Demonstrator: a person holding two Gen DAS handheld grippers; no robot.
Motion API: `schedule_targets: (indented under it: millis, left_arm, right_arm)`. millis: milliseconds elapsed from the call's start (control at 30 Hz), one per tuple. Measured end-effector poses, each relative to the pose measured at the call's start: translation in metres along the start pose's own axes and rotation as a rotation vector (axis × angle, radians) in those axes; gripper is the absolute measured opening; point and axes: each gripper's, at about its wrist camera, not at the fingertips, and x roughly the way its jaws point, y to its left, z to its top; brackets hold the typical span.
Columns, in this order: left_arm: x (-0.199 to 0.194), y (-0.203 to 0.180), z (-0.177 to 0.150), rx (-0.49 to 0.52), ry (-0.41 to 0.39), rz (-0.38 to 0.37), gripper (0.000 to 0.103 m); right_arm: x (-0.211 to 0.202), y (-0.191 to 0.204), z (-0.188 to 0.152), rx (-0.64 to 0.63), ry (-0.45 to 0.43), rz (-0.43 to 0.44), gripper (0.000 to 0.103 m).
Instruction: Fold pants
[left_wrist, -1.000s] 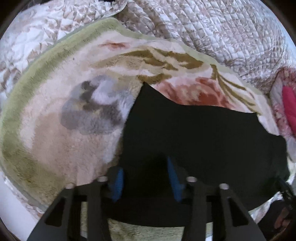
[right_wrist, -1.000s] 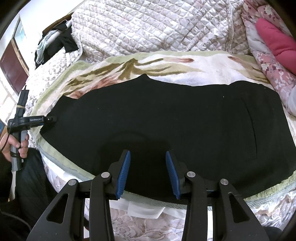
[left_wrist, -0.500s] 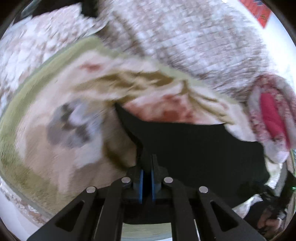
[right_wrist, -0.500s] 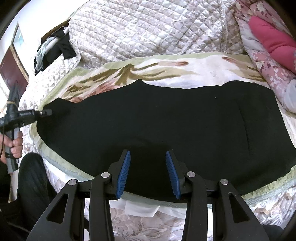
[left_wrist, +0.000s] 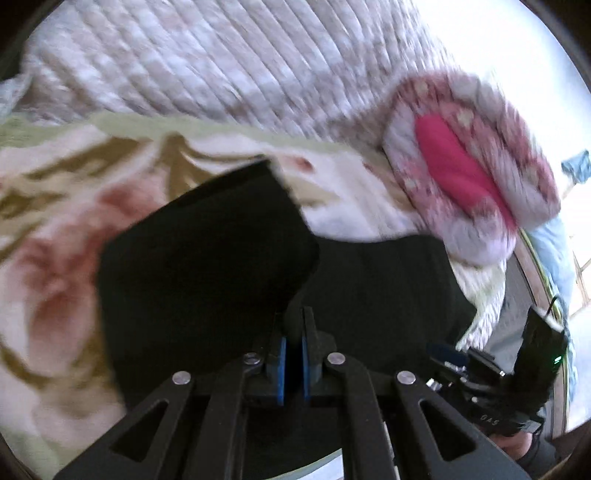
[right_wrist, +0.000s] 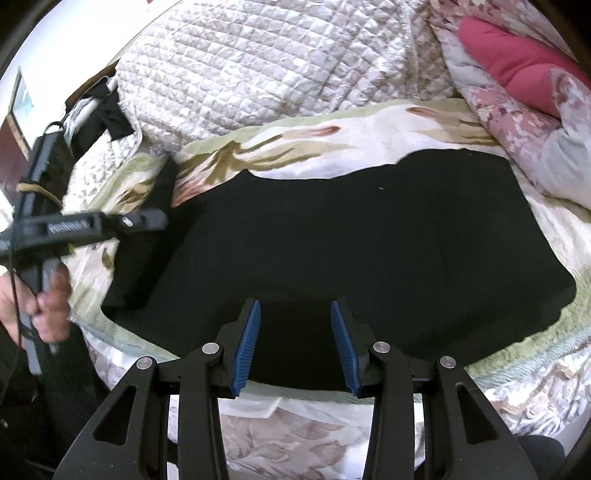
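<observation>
1. The left gripper (left_wrist: 293, 334) has its jaws pinched tight on a fold of the black pants (right_wrist: 369, 240), lifting the leg end into a raised flap toward 11 o'clock.
2. The right gripper (right_wrist: 295, 343) holds its jaws wide apart over the pants' near edge, gripping nothing.
3. The pants lie spread across a floral blanket (right_wrist: 295, 147) on the bed.
4. A quilted coverlet (right_wrist: 240, 74) sits at 12 o'clock, and a pink floral pillow (right_wrist: 517, 74) at 2 o'clock.
</observation>
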Motion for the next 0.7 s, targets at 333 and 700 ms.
schedule_targets:
  millis: [333, 700]
  left_arm:
    - [0.031, -0.018, -0.022, -0.004, 0.076, -0.101, 0.008]
    - [-0.035, 0.011, -0.025, -0.035, -0.112, -0.054, 0.029]
  right_arm:
    - [0.002, -0.007, 0.001, 0.026, 0.006, -0.002, 0.041]
    - [0.018, 0.014, 0.029, 0.048, 0.002, 0.189, 0.041]
